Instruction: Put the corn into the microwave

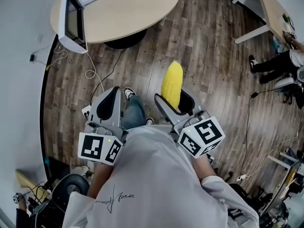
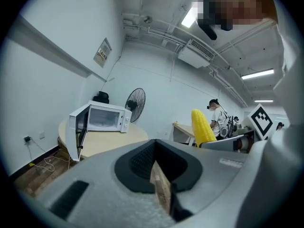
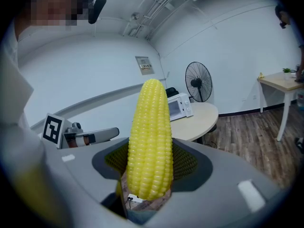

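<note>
A yellow corn cob (image 1: 172, 83) stands upright between the jaws of my right gripper (image 1: 174, 99), which is shut on it. In the right gripper view the corn cob (image 3: 151, 139) fills the middle and the black pads press its lower half at my right gripper (image 3: 152, 163). My left gripper (image 1: 113, 99) is beside it, jaws together and empty; the left gripper view shows that gripper (image 2: 154, 164) with only a sliver of floor between the pads. The white microwave (image 1: 73, 18) sits on a round table (image 1: 137, 8) ahead, its door (image 2: 77, 137) swung open. Both grippers are well short of it.
A standing fan (image 2: 135, 103) is behind the round table (image 2: 111, 139). Cables (image 1: 92, 72) trail over the wooden floor at the left. A desk (image 3: 282, 82) stands at the right, with another person (image 1: 280, 63) near it. Chairs and gear crowd the lower corners.
</note>
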`<state>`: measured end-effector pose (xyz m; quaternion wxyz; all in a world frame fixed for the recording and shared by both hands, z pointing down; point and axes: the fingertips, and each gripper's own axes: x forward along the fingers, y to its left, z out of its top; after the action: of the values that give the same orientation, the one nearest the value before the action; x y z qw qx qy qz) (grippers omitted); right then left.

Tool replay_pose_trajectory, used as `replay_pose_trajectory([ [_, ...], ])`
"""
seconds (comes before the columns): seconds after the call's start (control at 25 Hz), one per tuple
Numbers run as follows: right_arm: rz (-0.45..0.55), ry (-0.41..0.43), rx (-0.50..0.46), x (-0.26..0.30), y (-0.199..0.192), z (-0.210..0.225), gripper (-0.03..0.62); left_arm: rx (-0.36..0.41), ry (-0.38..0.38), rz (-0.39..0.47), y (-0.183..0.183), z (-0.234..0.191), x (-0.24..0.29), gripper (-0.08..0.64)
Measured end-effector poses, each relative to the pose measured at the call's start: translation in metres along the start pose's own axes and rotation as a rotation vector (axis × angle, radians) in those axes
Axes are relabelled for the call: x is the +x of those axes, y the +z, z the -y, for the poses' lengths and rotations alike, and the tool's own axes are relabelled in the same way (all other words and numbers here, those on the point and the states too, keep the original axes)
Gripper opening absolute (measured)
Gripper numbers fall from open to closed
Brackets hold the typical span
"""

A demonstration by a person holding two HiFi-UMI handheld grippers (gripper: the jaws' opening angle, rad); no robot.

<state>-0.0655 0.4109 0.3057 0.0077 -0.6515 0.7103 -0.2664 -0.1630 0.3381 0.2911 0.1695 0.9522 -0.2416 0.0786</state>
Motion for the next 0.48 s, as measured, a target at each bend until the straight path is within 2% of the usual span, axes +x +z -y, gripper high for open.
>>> replay_pose_trajectory([
  [0.2,0.008,0.006,0.013,0.042,0.026,0.009,0.258,0.004,-0.038,0.012,0.028,-0.029,0.037,-0.009],
  [0.48,0.015,0.027,0.038,0.114,0.065,0.012,0.258,0.010,-0.050,0.030,0.062,-0.084,0.075,-0.009],
])
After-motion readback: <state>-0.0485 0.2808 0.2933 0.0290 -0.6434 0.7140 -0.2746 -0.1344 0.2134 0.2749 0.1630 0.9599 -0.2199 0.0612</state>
